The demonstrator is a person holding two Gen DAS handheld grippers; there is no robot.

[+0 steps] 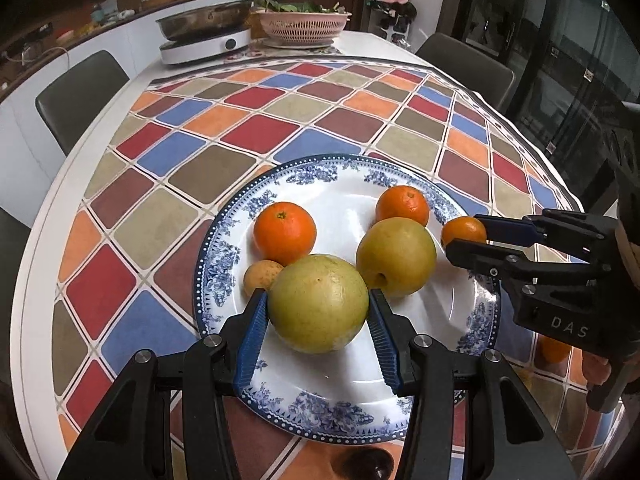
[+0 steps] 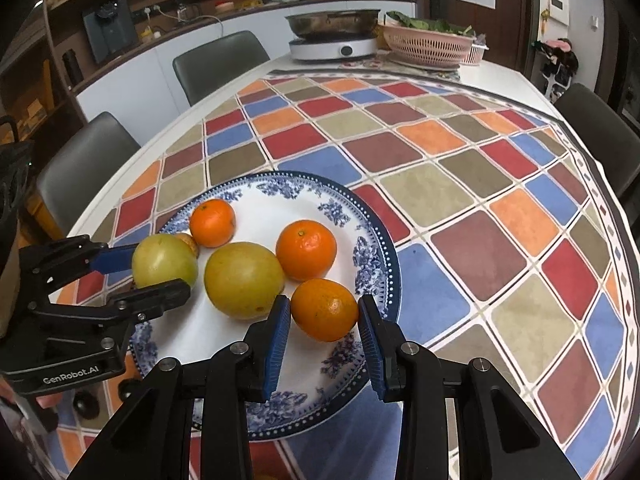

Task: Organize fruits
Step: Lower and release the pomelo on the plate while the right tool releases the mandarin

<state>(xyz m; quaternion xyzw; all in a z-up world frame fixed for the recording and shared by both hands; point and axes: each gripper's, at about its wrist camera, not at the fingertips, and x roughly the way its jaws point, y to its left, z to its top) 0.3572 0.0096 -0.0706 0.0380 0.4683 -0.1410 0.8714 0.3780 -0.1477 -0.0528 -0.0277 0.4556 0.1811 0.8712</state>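
Although both wrist views take in most of the white oval table [image 1: 120, 92], its near end is cut off by the black gripper bodies at the bottom of each frame. Over it lies a tablecloth of red, blue, orange and olive squares [image 1: 256, 120], reaching into the upper half of both views.

On the cloth, low and centre in the left view, sits a round white porcelain plate with a blue floral rim [image 1: 212, 264]; its nearest edge is hidden behind the fingers.

At the lower centre of the left view, the left gripper [image 1: 318, 312] clamps a large yellow-green round fruit [image 1: 318, 304] between its blue ribbed pads, over the plate. Behind that fruit a small tan fruit [image 1: 260, 274] is half hidden; what kind it is cannot be told. A second yellow-green round fruit [image 1: 396, 256] lies on the plate just to the right, touching a bright orange mandarin [image 1: 402, 204] behind it. Another mandarin with a green stem scar [image 1: 285, 232] rests at centre left.

At the lower centre of the right view, the right gripper [image 2: 324, 316] pinches a smaller, dimpled orange mandarin [image 2: 324, 310] above the plate's right rim. Whether either held fruit touches the porcelain cannot be made out.
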